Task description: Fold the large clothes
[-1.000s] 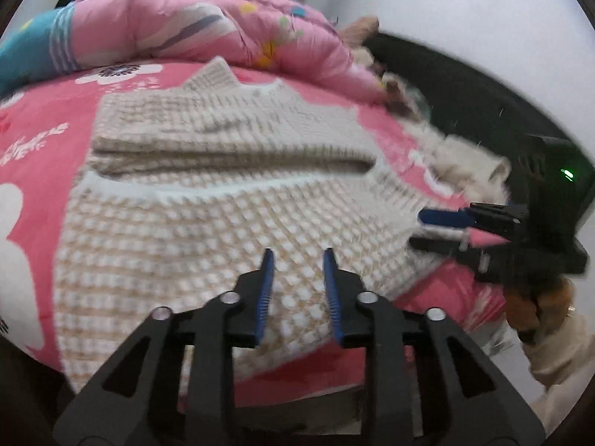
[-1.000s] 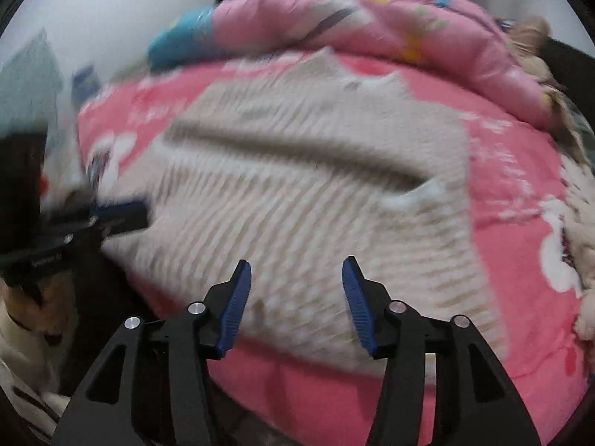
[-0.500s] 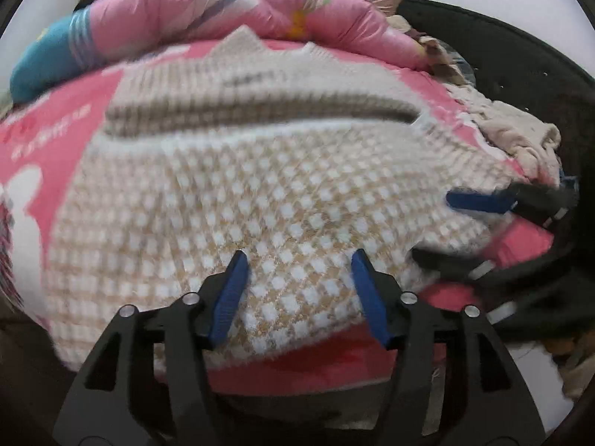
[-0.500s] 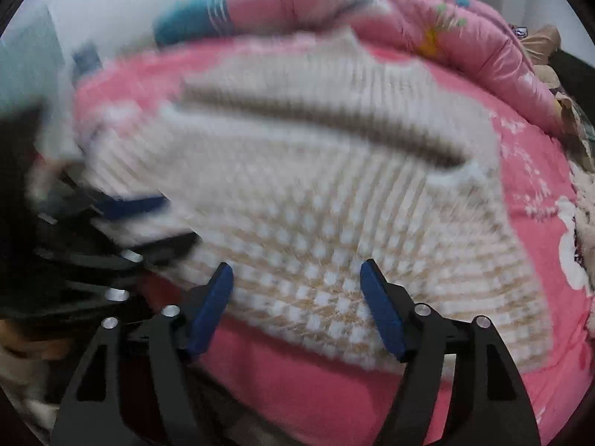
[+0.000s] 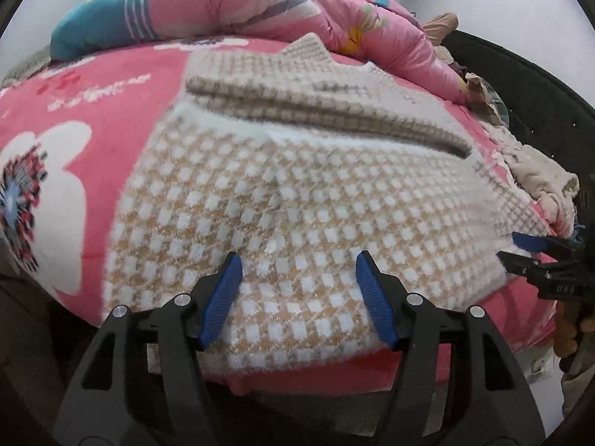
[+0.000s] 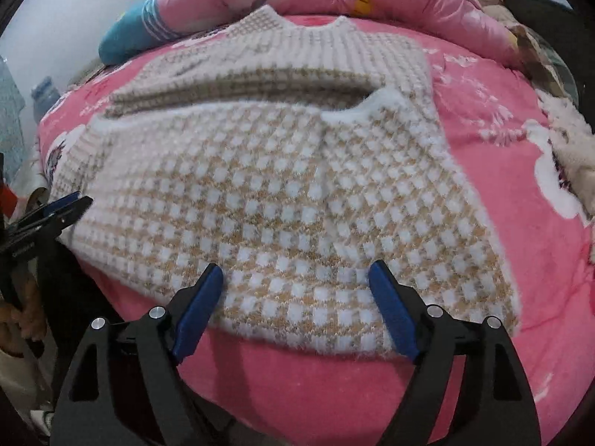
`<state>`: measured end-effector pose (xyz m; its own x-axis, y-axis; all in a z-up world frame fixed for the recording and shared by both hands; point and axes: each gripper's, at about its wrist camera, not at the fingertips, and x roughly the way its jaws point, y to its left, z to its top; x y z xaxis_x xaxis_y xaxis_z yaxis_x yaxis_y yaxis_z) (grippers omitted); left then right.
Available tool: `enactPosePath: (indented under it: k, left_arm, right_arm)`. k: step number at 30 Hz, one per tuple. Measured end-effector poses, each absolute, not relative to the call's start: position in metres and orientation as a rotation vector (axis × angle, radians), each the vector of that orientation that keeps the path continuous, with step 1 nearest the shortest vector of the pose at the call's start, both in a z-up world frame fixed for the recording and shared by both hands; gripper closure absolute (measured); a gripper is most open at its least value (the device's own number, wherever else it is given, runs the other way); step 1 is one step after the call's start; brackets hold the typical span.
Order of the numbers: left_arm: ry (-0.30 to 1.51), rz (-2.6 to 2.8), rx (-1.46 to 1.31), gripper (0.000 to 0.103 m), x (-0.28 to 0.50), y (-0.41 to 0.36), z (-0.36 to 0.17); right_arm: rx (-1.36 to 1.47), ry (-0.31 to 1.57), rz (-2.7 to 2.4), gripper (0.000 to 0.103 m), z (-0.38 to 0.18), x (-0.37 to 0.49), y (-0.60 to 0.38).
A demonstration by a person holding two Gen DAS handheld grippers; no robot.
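Both tongs have dropped closer to the sweater (image 5: 297, 200) since a second ago, jaws spreading. The left gripper (image 5: 297, 290) and right gripper (image 6: 293, 306) are opening wide, gripping nothing, with its near hem just beyond their tips on the pink blanket (image 6: 502, 141). Likely next: pinch that hem and carry it toward the collar. White writing on the blanket, far left, is unreadable.

Your sweater (image 5: 297, 193): fuzzy checked knit | blanket (image 6: 502, 156): soft matt fleece | quilt (image 5: 260, 3): smooth, faintly shiny cloth | gripper pads (image 6: 390, 312): ribbed plastic
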<state>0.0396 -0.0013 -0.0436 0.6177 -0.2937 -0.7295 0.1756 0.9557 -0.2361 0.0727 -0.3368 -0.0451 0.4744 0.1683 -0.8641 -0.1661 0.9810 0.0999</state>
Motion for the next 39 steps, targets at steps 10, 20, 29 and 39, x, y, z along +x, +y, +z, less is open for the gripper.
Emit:
enactPosePath:
  k: [10, 20, 29, 39]
  left_arm:
    - [0.944, -0.176, -0.187, 0.019, 0.098, 0.032, -0.054]
    - [0.869, -0.190, -0.165, 0.019, 0.094, 0.035, -0.009]
    - [0.903, -0.154, -0.095, 0.016, 0.138, 0.013, 0.000]
    - [0.939, -0.082, -0.054, 0.016, 0.169, 0.000, -0.005]
  right_arm:
    - [0.142, 1.107, 0.082, 0.019, -0.049, 0.113, -0.377]
    - [0.163, 0.986, 0.127, 0.011, 0.024, 0.137, -0.354]
    - [0.135, 0.972, 0.168, 0.008, 0.031, 0.189, -0.317]
    - [0.069, 0.986, 0.103, 0.007, 0.018, 0.226, -0.305]
